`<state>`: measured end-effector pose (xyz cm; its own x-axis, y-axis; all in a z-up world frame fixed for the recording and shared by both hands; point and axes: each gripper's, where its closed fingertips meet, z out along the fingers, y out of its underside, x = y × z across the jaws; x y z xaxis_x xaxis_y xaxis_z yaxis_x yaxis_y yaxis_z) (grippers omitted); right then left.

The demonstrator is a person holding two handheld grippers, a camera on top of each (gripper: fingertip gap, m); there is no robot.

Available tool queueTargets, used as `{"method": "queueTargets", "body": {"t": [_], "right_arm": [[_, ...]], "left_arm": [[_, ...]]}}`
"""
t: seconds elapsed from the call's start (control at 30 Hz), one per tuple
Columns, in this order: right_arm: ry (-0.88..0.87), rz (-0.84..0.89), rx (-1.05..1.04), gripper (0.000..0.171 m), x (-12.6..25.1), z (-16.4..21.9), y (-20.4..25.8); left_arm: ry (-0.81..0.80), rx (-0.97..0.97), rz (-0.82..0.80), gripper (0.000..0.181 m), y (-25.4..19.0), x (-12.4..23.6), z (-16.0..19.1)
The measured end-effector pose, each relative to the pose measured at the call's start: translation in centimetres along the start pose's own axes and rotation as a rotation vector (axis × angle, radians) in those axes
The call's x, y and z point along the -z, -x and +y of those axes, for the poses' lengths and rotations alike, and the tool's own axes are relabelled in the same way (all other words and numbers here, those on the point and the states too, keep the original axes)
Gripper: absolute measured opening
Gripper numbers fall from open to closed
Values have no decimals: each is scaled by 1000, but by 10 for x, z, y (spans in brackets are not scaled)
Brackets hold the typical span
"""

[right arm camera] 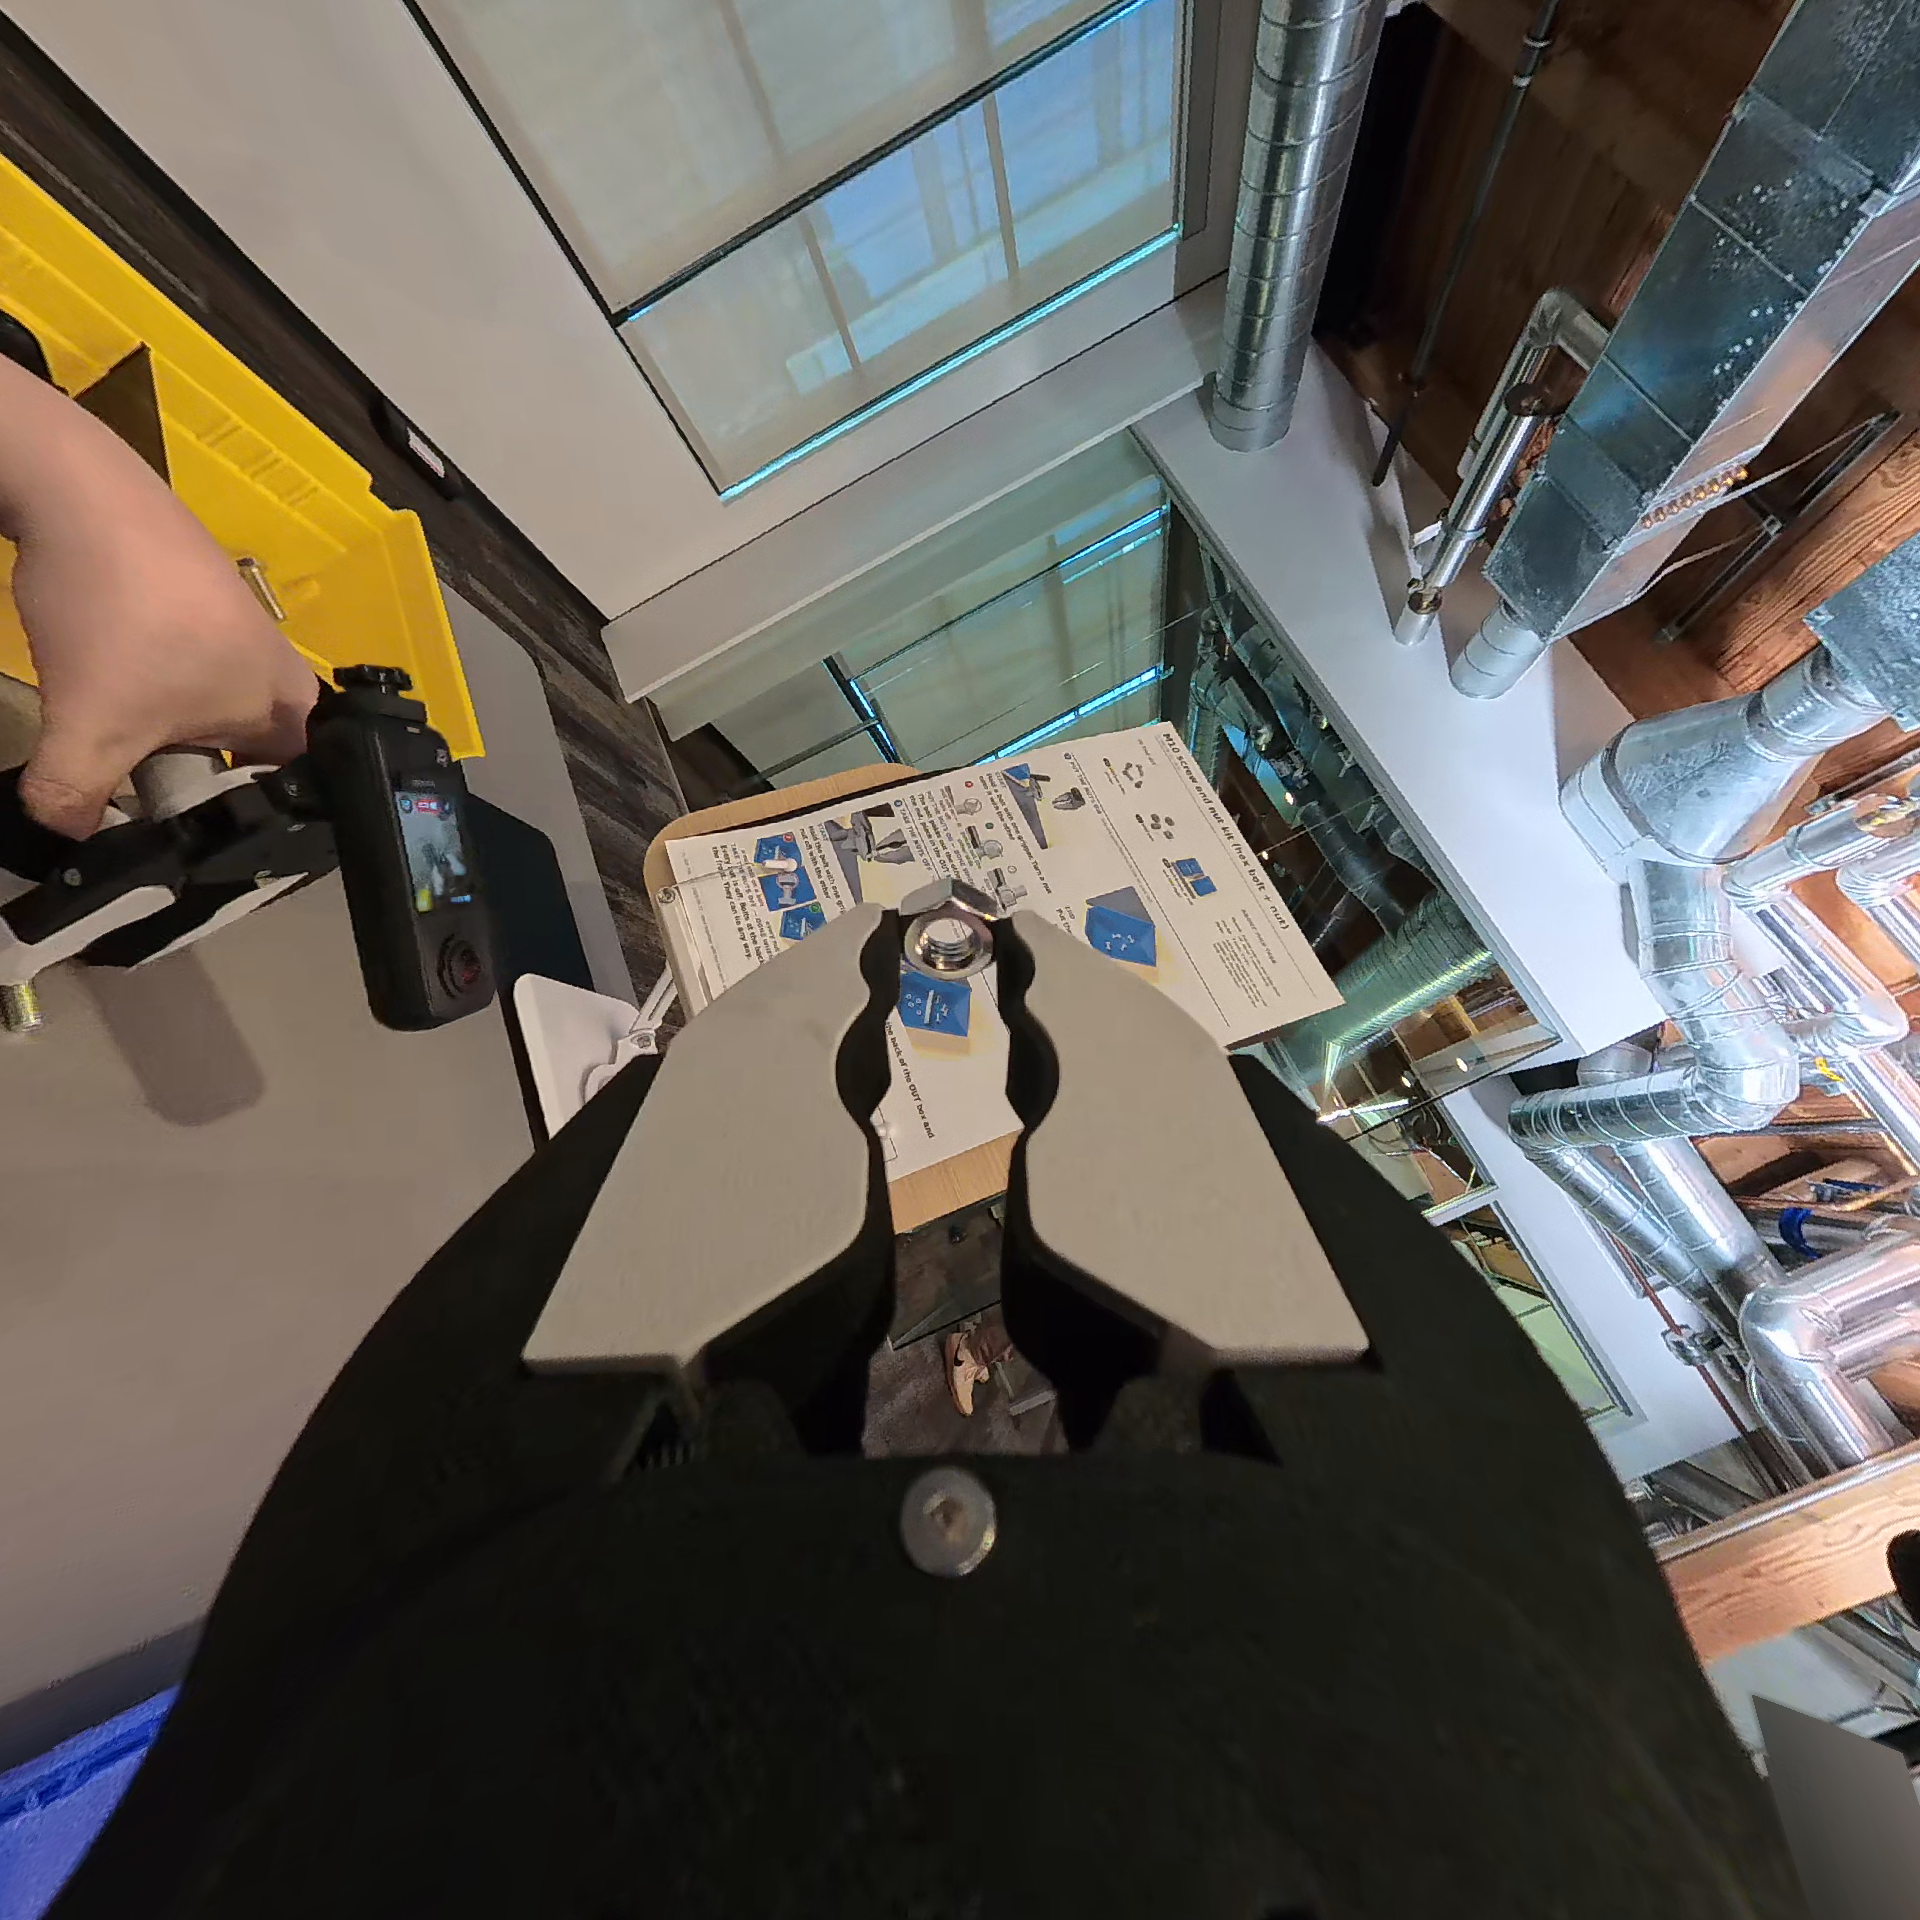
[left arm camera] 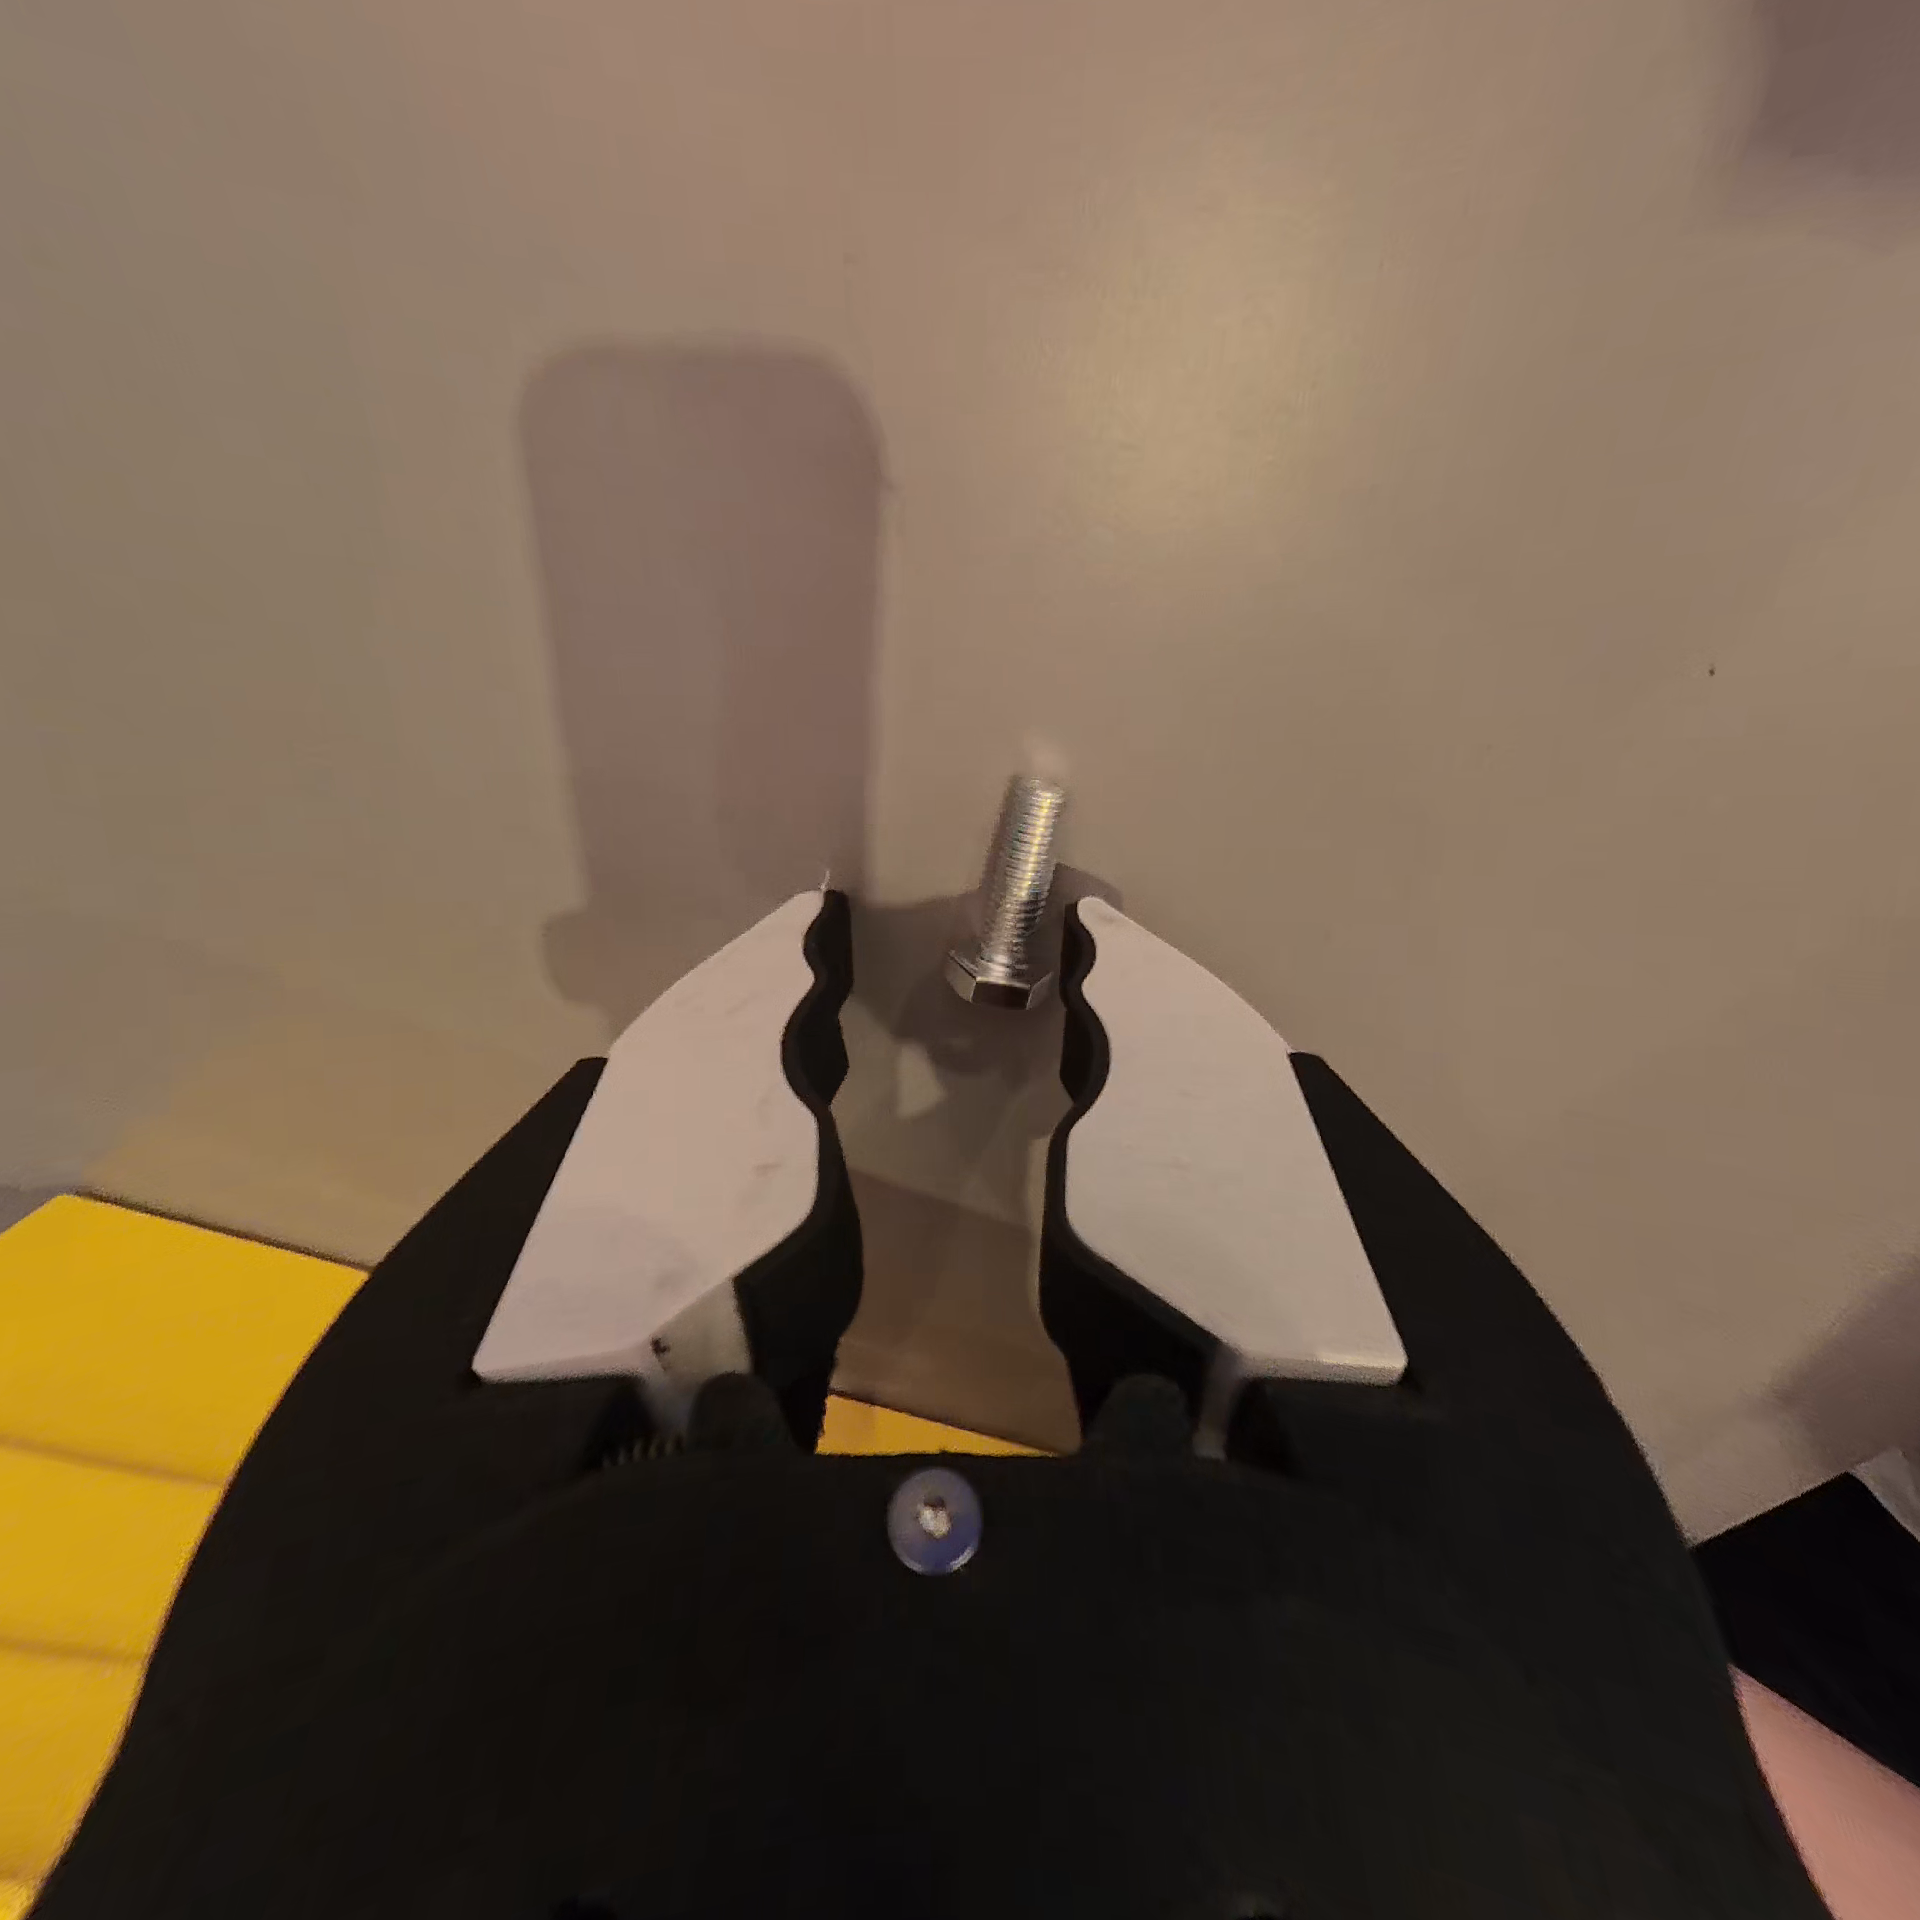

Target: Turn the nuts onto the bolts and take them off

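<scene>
— While the bolt [left arm camera: 1013,899] lies loose on the grey tabletop [left arm camera: 1455,520], list it as item one: head toward the left gripper [left arm camera: 951,935], shank pointing away, lying between the spread, released fingers but nearer one of them.

— And the nut [right arm camera: 948,935]?

— Item two: clenched at the tips of the right gripper [right arm camera: 948,920], held up in the air, bore facing the camera.

— Handling note?

— My judgement: centre the bolt between the pads, close on the head end so the thread stays free, then meet the nut square to avoid cross-threading.

— Containers?

— Yellow bin [right arm camera: 260,436], behind the bolt's gripper; contents hidden, bar one small brass-coloured piece [right arm camera: 260,587] near its edge. Blue container [right arm camera: 73,1787], only a corner seen; contents cannot be told
</scene>
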<state>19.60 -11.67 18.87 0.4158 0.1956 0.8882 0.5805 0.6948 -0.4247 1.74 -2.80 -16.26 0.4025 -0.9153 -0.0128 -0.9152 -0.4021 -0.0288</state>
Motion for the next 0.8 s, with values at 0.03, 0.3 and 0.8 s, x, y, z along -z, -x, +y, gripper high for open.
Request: {"method": "queueTargets", "body": {"t": [0.03,0.3,0.8], "right_arm": [[1,1,0,18,0,0,0],[14,9,-7,18,3,4,-3],[-71,270,-925,18,-10,99,-64]], "left_arm": [[-4,-1,3,35,-1,0,-1],[2,1,16,9,-6,-1,-5],[-499,105,193,9,-14,86,-56]]}}
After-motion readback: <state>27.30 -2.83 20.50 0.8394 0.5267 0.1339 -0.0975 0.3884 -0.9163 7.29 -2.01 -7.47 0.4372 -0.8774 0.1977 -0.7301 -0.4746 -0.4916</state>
